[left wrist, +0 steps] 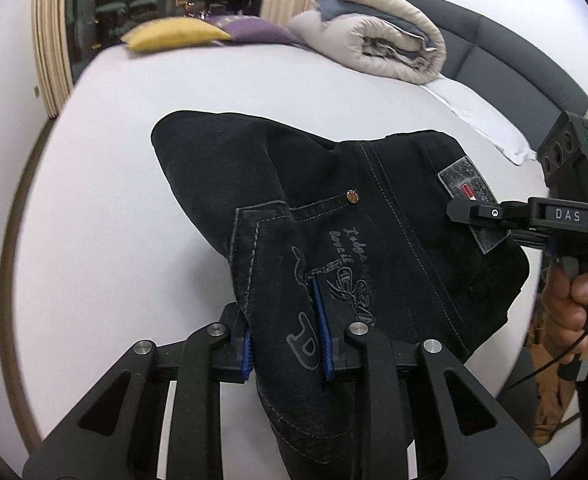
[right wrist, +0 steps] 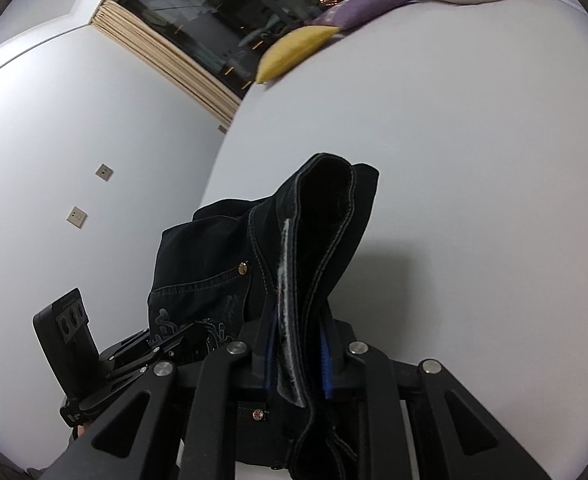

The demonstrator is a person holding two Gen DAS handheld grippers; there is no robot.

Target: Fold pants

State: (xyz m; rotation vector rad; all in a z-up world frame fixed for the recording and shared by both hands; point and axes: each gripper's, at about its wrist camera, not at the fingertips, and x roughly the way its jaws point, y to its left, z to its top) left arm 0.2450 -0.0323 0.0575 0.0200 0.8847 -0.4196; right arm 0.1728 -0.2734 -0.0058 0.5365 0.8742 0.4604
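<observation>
Black jeans (left wrist: pixel 374 216) with grey stitching, a rivet and a back patch hang bunched above the white bed (left wrist: pixel 106 208). My left gripper (left wrist: pixel 288 344) is shut on a fold of the jeans near the embroidered pocket. My right gripper (right wrist: pixel 300 356) is shut on the waistband edge of the jeans (right wrist: pixel 318 232). In the left wrist view the right gripper (left wrist: pixel 474 216) clamps the jeans at the patch on the right. In the right wrist view the left gripper (right wrist: pixel 162 348) shows at the lower left, on the jeans. The legs are hidden below both grippers.
A yellow pillow (left wrist: pixel 174 34) and a purple pillow (left wrist: pixel 254 30) lie at the far side of the bed. A rolled beige duvet (left wrist: pixel 382 36) lies by the dark headboard (left wrist: pixel 514 60). A dark window (right wrist: pixel 234 12) with beige curtains is behind.
</observation>
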